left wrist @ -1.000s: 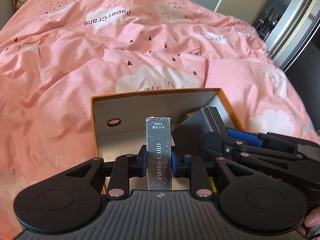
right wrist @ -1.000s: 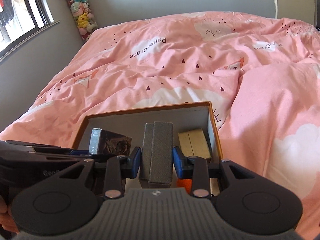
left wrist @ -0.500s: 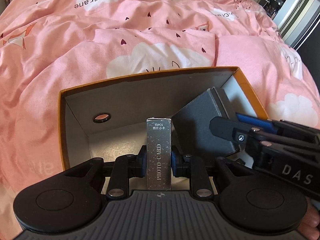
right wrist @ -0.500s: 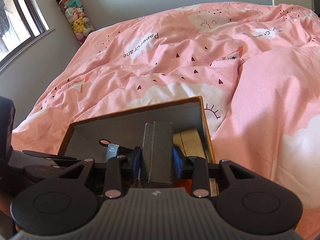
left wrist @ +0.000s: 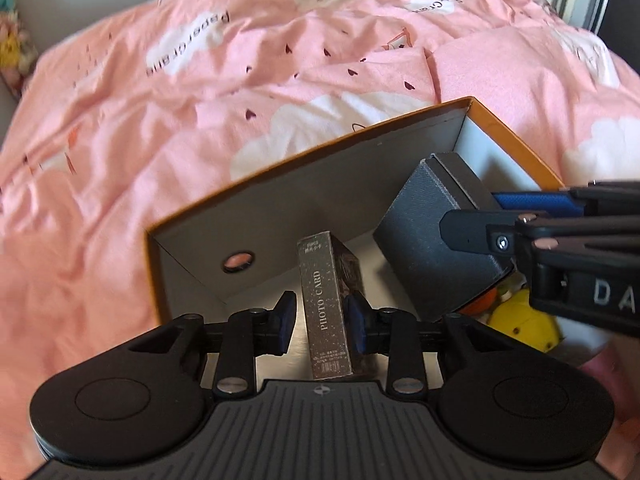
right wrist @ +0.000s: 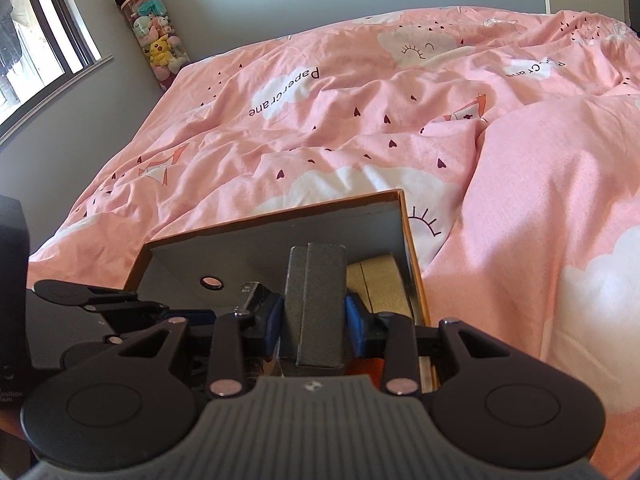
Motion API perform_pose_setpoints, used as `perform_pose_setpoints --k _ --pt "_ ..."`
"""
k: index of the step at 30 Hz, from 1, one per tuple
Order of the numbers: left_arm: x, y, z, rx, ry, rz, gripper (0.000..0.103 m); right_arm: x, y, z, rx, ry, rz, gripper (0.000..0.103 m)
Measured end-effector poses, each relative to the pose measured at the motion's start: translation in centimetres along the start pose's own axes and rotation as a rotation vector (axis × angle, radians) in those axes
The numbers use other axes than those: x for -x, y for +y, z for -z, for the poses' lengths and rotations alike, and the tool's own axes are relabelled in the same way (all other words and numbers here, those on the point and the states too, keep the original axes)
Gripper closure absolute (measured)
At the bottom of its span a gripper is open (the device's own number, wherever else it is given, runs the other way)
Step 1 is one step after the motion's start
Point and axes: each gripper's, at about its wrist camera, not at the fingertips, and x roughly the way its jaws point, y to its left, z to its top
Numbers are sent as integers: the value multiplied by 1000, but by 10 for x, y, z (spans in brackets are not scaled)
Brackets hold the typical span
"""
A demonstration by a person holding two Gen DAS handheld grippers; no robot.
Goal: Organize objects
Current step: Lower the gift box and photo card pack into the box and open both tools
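Observation:
An open orange cardboard box (left wrist: 320, 156) with a grey inside lies on the pink bed; it also shows in the right wrist view (right wrist: 280, 216). My left gripper (left wrist: 322, 318) is open inside the box, its blue pads standing apart from the silver PHOTO CARD box (left wrist: 326, 308) that stands between them. My right gripper (right wrist: 314, 320) is shut on a dark grey box (right wrist: 314, 304) over the orange box; the grey box also shows in the left wrist view (left wrist: 436, 240).
A tan box (right wrist: 376, 284) lies in the orange box's right corner. A yellow toy (left wrist: 524, 326) and an orange item (left wrist: 478, 306) lie inside too. A pink duvet (right wrist: 360, 120) surrounds the box. A tube of plush toys (right wrist: 154, 40) stands by the wall.
My left gripper has opened and let go of the PHOTO CARD box, which now stands in the orange box. Both grippers have moved deeper over the box.

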Motion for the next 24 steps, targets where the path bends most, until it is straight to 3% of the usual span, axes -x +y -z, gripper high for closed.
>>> perform_pose_setpoints --k 4,9,20,24 --pt "5 3 -1 -25 -2 -9 73 1 3 0 15 -1 3 67" --pt "21 15 -1 1 -47 6 70 -3 21 2 73 19 2 67" --pt "59 76 9 248 -155 150 66 -35 38 2 55 92 63 67" --pt "69 88 14 314 -201 138 62 -40 39 2 15 113 24 67"
